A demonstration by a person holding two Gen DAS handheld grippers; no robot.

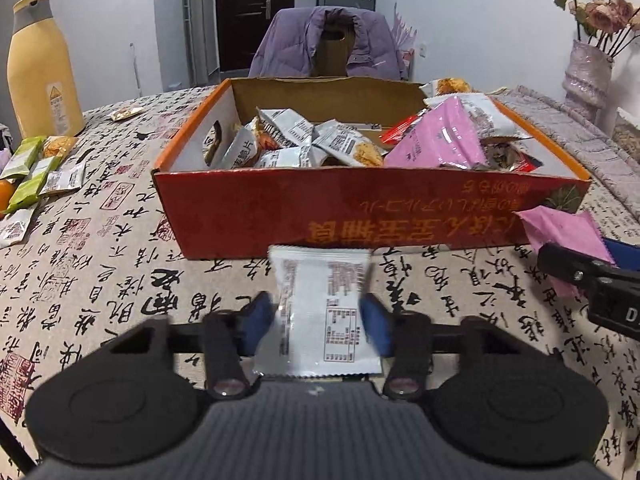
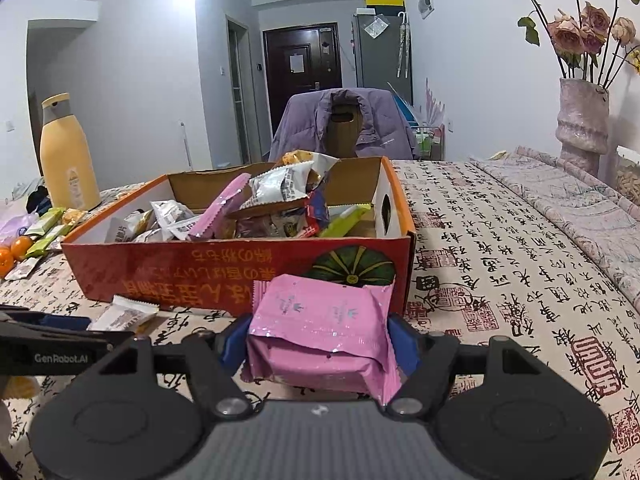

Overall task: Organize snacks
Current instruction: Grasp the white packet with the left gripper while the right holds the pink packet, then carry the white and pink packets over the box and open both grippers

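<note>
A red and orange cardboard box [image 1: 360, 216] stands on the calligraphy-print tablecloth, holding several white, pink and red snack packets. Just in front of its near wall, my left gripper [image 1: 318, 314] is shut on a white snack packet [image 1: 320, 276], its blue pads pressing on both sides. In the right wrist view the same box [image 2: 180, 268] stands ahead. My right gripper [image 2: 318, 330] is shut on a pink snack packet [image 2: 324, 352] close to the box's right front corner. The two grippers are side by side.
A yellow bottle [image 1: 40, 68] stands at the far left, with green and white packets [image 1: 32, 172] and oranges [image 2: 16, 252] beside it. A chair with a purple jacket [image 1: 328, 44] is behind the box. A vase of flowers [image 2: 582, 124] stands at the far right.
</note>
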